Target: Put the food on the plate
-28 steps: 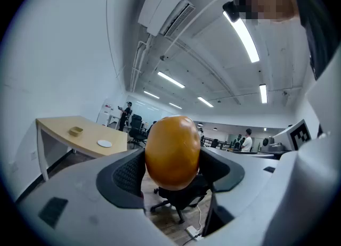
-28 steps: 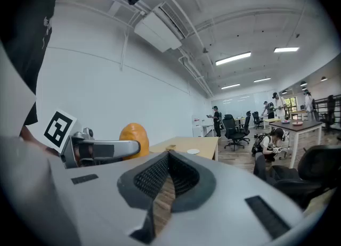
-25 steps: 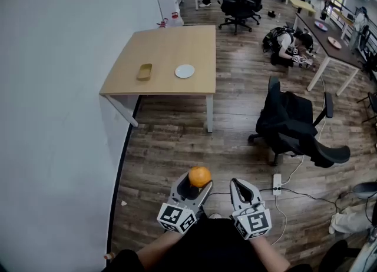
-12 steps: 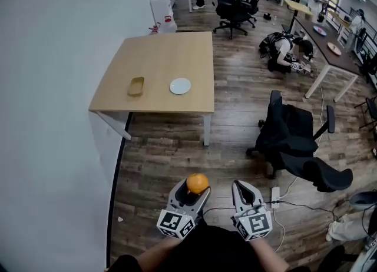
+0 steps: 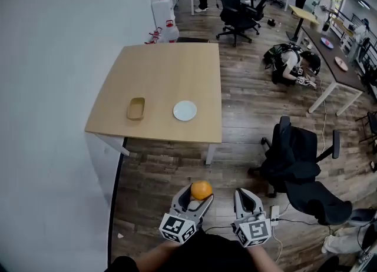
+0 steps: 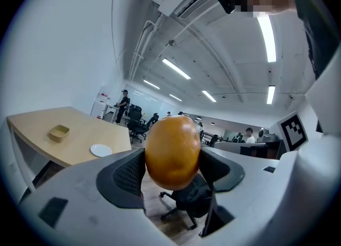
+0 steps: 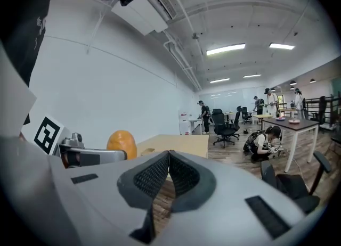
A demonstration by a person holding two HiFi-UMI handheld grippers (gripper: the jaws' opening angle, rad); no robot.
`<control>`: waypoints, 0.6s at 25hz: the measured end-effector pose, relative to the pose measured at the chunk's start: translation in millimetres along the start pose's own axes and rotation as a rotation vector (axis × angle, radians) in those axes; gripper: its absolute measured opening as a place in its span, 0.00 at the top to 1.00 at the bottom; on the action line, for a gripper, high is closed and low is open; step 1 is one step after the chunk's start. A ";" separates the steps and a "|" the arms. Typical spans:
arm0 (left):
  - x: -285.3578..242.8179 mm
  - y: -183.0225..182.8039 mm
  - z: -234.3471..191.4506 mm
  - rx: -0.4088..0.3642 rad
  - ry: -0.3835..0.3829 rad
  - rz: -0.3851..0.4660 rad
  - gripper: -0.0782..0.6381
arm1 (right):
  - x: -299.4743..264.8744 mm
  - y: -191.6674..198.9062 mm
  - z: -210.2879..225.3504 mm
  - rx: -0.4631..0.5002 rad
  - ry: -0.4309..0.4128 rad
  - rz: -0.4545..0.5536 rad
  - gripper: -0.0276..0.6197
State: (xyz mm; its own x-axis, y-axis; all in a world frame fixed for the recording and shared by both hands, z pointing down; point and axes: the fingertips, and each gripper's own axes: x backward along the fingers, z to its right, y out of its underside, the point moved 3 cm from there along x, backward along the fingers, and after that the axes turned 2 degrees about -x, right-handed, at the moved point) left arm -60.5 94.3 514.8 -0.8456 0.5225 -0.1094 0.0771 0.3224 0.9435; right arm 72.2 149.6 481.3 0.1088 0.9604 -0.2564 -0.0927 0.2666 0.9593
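The left gripper [image 5: 199,195] was clenched on an orange [image 6: 172,152], which sat between its two jaws near their tips, with a dark ribbed pad pressed against each side and the top of the fruit standing above them. The right gripper [image 7: 169,157] was closed on nothing, its pads meeting. It was held just beside the left one, so the orange was to the left of its jaws. The white plate [image 5: 185,110] lay well ahead of both pairs of jaws and apart from them, on a wooden table [image 5: 171,65]. A small yellow dish [image 5: 136,108] lay near the plate on its left. A black office chair [image 5: 297,168] stood ahead and to the right of the right jaws.
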 end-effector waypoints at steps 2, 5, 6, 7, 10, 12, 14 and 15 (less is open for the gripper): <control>-10.3 -2.5 -18.6 0.012 0.004 -0.010 0.48 | -19.1 2.1 -0.3 -0.002 -0.002 -0.014 0.86; -31.1 -11.0 -47.4 0.015 0.031 -0.015 0.48 | -49.7 -6.3 3.1 0.014 0.022 -0.020 0.86; -37.9 -14.2 -57.4 0.013 0.042 -0.016 0.48 | -59.2 -9.7 4.7 0.015 0.035 -0.019 0.86; -44.0 -16.9 -66.8 0.010 0.051 -0.018 0.48 | -67.4 -11.7 6.2 0.013 0.048 -0.019 0.86; -60.8 -24.1 -88.6 -0.013 0.067 -0.019 0.48 | -83.5 -13.0 11.4 0.003 0.079 -0.033 0.86; -70.0 -27.7 -97.1 -0.019 0.067 -0.020 0.48 | -89.8 -14.3 15.8 0.003 0.084 -0.045 0.86; -77.2 -27.4 -104.0 -0.018 0.063 -0.022 0.48 | -96.9 -15.2 22.0 0.006 0.090 -0.047 0.86; -81.5 -26.7 -107.9 -0.017 0.059 -0.023 0.48 | -102.2 -15.8 26.6 0.004 0.095 -0.044 0.86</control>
State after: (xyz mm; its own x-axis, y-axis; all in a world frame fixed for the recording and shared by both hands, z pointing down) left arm -50.6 -42.1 532.3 -0.8769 0.4673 -0.1130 0.0484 0.3198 0.9463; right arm 88.9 45.0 495.5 0.0183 0.9513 -0.3078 -0.0857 0.3082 0.9475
